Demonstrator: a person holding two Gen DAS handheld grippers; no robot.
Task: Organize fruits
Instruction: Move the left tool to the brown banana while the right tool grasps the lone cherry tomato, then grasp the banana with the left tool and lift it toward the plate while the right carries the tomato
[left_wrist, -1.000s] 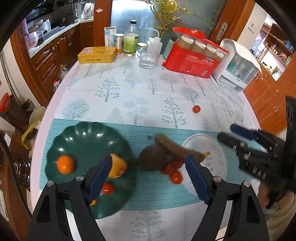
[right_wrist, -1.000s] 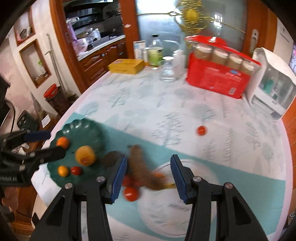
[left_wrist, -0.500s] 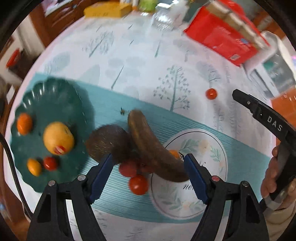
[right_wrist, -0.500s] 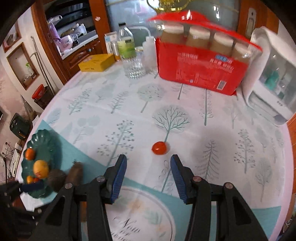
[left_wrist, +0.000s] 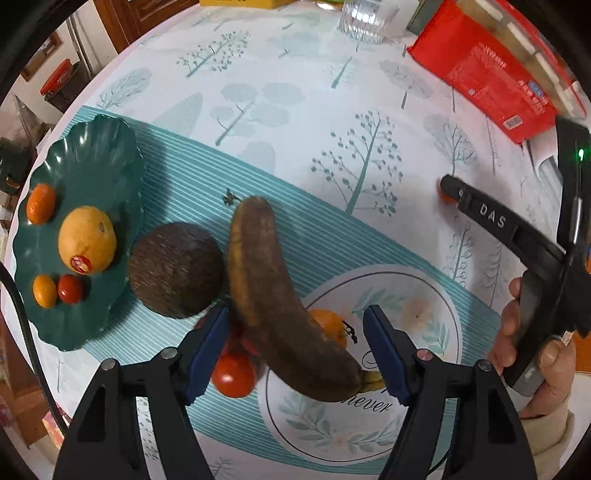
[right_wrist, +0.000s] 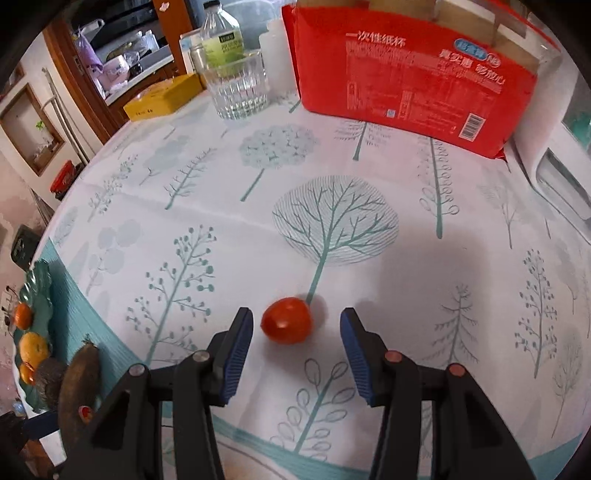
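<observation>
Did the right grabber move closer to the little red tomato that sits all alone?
Yes. The right gripper has come forward and down across the tablecloth, toward the red box. The lone tomato now sits between its open jaws, untouched.

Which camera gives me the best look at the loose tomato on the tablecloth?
Right wrist: the tomato sits whole between the right gripper's blue pads. In the left wrist view, that gripper hides nearly all of it.
</observation>
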